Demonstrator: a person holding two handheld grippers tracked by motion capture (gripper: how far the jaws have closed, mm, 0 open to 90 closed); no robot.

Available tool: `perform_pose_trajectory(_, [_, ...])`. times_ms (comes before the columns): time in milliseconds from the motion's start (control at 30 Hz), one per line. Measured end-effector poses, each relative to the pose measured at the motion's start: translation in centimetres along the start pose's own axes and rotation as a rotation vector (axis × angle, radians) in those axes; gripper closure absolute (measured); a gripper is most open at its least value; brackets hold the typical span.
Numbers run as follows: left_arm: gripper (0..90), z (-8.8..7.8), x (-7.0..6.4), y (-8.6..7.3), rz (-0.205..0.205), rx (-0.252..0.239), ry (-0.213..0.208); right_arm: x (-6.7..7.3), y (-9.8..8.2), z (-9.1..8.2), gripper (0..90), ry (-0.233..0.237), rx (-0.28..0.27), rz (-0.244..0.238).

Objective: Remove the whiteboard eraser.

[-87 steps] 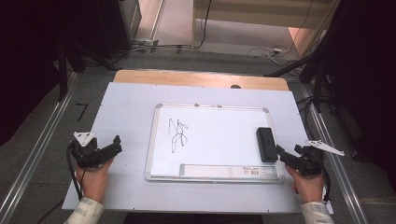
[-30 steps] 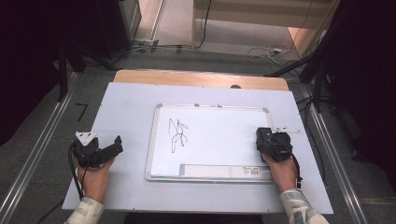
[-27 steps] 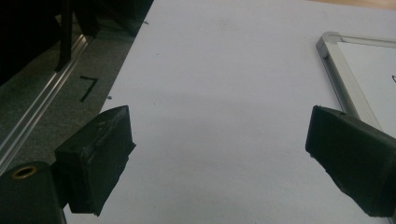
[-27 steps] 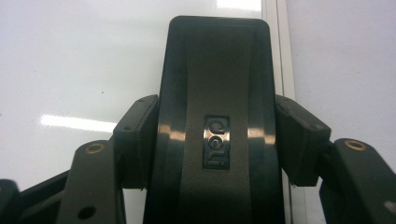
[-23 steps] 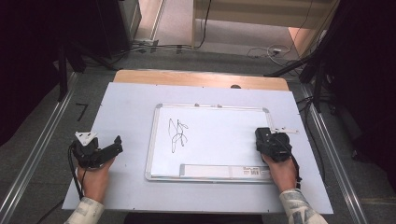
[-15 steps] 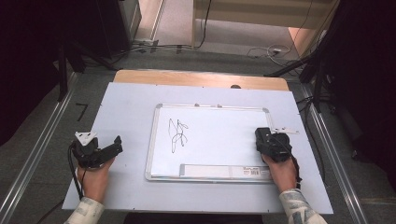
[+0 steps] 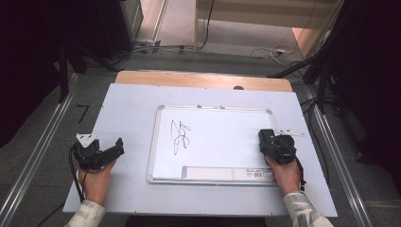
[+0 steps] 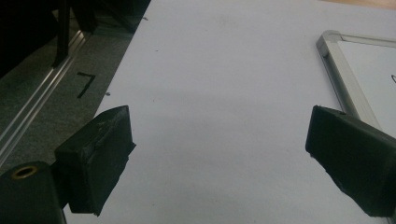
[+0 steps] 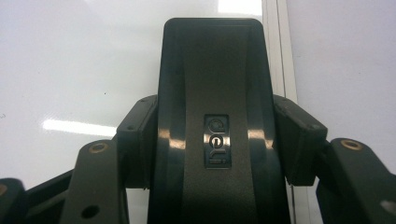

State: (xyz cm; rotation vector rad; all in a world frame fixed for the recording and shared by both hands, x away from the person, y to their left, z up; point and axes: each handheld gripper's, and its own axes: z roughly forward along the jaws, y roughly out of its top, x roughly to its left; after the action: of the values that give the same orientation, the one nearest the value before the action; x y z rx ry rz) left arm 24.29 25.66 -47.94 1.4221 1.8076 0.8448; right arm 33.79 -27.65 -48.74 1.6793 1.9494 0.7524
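Black eraser (image 9: 212, 121) at the whiteboard's (image 7: 213, 142) right edge is pinched by the right tongs (image 7: 275, 146), probably for wiping the scribble (image 7: 179, 137). Left tongs (image 8: 224, 158) are spread wide, lower left.

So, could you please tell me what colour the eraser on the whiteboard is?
Black, glossy; the eraser shows best in the right gripper view.

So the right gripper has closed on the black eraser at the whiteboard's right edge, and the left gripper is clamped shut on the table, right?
Not quite. The left gripper is open: the left gripper view shows its jaws wide apart over bare table. The rest holds: the right gripper grips the eraser on the whiteboard.
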Motion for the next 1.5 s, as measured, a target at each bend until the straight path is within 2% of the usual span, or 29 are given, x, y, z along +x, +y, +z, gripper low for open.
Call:
perform_pose_trajectory(133, [7.7,0.0,0.0,0.0,-0.001,0.002,-0.003,0.0,0.0,-0.1,37.4,-0.005,0.003,0.006])
perform_pose_trajectory(567, [7.7,0.0,0.0,0.0,-0.008,-0.001,-0.002,0.3,0.1,-0.4,37.4,-0.029,-0.003,-0.022])
perform_pose_trajectory(600, [7.7,0.0,0.1,0.0,-0.007,-0.001,-0.002,0.3,0.3,-0.9,37.4,-0.017,-0.034,-0.017])
perform_pose_trajectory(633, [7.7,0.0,0.1,0.0,-0.007,-0.001,-0.003,0.3,0.3,-0.9,37.4,-0.017,-0.034,-0.017])
perform_pose_trajectory(667, [7.7,0.0,0.1,0.0,-0.007,0.000,-0.001,0.3,0.5,-1.6,37.4,0.009,-0.062,0.003])
perform_pose_trajectory(733, [7.7,0.1,0.1,0.0,-0.005,0.001,-0.002,0.5,0.6,-2.2,37.4,0.027,-0.079,0.003])
perform_pose_trajectory(1100, [7.7,0.0,0.5,-0.1,-0.013,0.001,0.002,2.2,0.9,-2.9,37.3,0.091,-0.093,-0.021])
perform_pose_trajectory(1333, [7.7,-0.2,1.0,-0.1,-0.022,0.001,0.001,4.4,1.3,-2.8,37.3,0.127,-0.093,-0.052])
perform_pose_trajectory(1433, [7.7,-0.4,1.0,-0.2,-0.025,-0.006,-0.001,5.4,1.6,-2.9,37.2,0.153,-0.100,-0.063])
perform_pose_trajectory(1467, [7.7,-0.4,1.0,-0.2,-0.024,-0.007,0.001,6.1,1.7,-2.9,37.2,0.170,-0.101,-0.069])
perform_pose_trajectory(1500, [7.7,-0.4,1.0,-0.2,-0.024,-0.007,0.001,6.1,1.7,-2.9,37.2,0.170,-0.101,-0.069])
